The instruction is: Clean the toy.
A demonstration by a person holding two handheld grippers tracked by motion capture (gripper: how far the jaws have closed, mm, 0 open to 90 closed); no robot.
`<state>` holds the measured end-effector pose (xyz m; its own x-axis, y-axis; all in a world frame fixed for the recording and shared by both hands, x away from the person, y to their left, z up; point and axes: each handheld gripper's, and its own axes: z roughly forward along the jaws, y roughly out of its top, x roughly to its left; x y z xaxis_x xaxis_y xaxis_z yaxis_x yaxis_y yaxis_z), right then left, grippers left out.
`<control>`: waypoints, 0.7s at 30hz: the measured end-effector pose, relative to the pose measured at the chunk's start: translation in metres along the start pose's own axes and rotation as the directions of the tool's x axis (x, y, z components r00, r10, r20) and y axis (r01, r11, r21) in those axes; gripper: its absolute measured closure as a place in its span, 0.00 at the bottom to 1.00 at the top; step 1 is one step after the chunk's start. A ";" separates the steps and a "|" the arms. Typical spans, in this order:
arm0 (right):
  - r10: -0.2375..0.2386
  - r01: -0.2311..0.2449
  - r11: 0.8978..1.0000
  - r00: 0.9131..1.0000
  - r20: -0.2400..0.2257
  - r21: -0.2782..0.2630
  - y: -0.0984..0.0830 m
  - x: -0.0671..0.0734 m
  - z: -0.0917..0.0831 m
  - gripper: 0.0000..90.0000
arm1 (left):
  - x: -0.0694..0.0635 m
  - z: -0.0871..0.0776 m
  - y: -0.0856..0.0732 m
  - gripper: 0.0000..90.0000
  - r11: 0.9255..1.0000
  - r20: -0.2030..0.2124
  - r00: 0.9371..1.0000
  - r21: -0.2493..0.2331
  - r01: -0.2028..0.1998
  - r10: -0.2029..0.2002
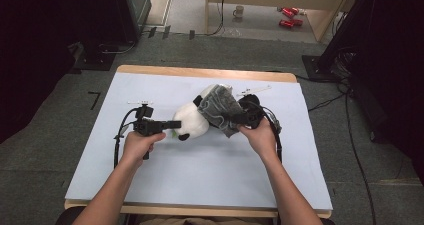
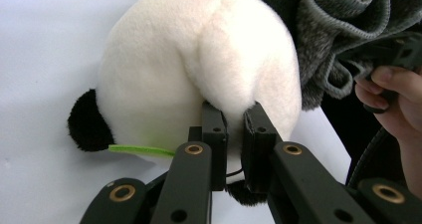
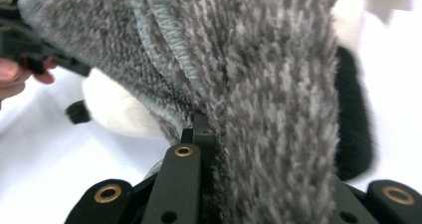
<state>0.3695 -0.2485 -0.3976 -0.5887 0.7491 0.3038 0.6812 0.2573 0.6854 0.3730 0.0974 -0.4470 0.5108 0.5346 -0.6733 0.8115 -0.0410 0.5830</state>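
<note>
Pinching a fold of white plush, the left gripper (image 1: 172, 124) is seen closely in its own view, its jaws clamped on the panda toy (image 2: 199, 69) lying on the pale blue table cover (image 1: 200, 170). At the right, the right gripper (image 1: 239, 119) is closed on the grey fleece garment (image 3: 278, 94); one jaw is hidden by the pile. Grey carpet (image 1: 50, 135) surrounds the table.

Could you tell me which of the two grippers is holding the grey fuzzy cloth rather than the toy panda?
The right gripper: its jaws are shut on the grey fuzzy cloth, whereas the left gripper pinches the panda's white plush.
</note>
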 end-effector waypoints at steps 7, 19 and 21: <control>0.064 -0.062 0.997 0.996 0.065 -0.035 -0.006 -0.027 -0.008 0.87 | 0.000 0.000 -0.001 0.93 1.000 -0.002 1.000 -0.002 -0.002 0.002; 0.174 -0.152 0.978 0.971 0.162 -0.140 -0.011 -0.061 -0.041 0.87 | 0.000 -0.003 0.001 0.93 1.000 -0.028 0.999 -0.017 -0.019 0.019; 0.182 -0.156 0.971 0.973 0.139 -0.180 -0.007 -0.058 -0.053 0.87 | 0.000 -0.003 0.001 0.93 0.999 -0.035 0.999 -0.020 -0.026 0.025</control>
<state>0.3763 -0.3258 -0.3850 -0.3885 0.8607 0.3290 0.6749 0.0228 0.7375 0.3730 0.0998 -0.4444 0.5204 0.5630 -0.6420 0.7923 -0.0378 0.6090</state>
